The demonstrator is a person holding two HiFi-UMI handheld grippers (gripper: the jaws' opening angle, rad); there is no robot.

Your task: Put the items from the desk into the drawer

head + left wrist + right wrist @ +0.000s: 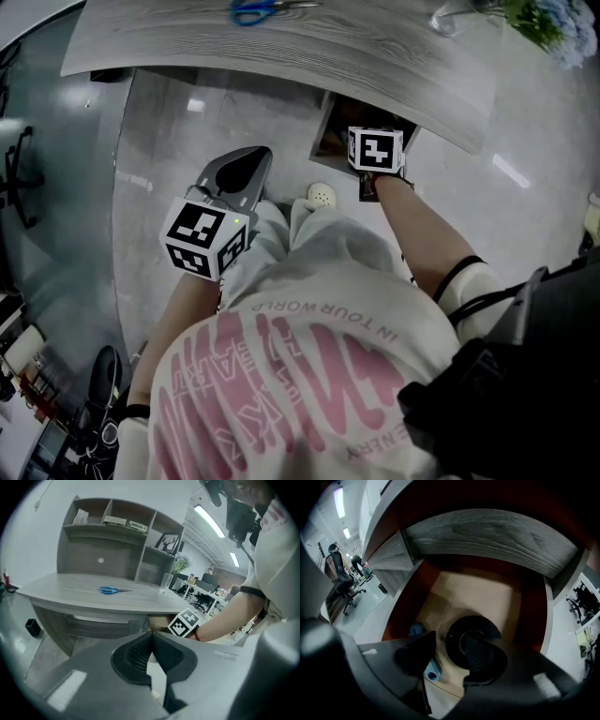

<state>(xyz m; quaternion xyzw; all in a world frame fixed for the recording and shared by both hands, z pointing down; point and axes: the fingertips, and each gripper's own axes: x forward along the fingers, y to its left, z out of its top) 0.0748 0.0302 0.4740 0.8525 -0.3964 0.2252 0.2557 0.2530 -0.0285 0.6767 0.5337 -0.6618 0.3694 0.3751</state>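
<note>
A pair of blue-handled scissors (253,11) (110,590) lies on the grey wooden desk (375,52). Under the desk the drawer (487,592) stands pulled out. My right gripper (447,648) reaches down into it, its jaws open. A black round ring-shaped item (459,632) lies on the drawer floor right under the jaws, partly covered by the right pad (478,653). A blue item (432,670) lies beside the left finger. My left gripper (151,651) (246,167) hovers over the floor in front of the desk, shut with nothing in it.
A glass vase (450,17) (166,582) with a plant stands at the desk's right end. A shelf unit (117,541) rises behind the desk. The person's knees and a pale shoe (322,195) sit below the drawer front. Office chairs (344,581) stand on the floor further off.
</note>
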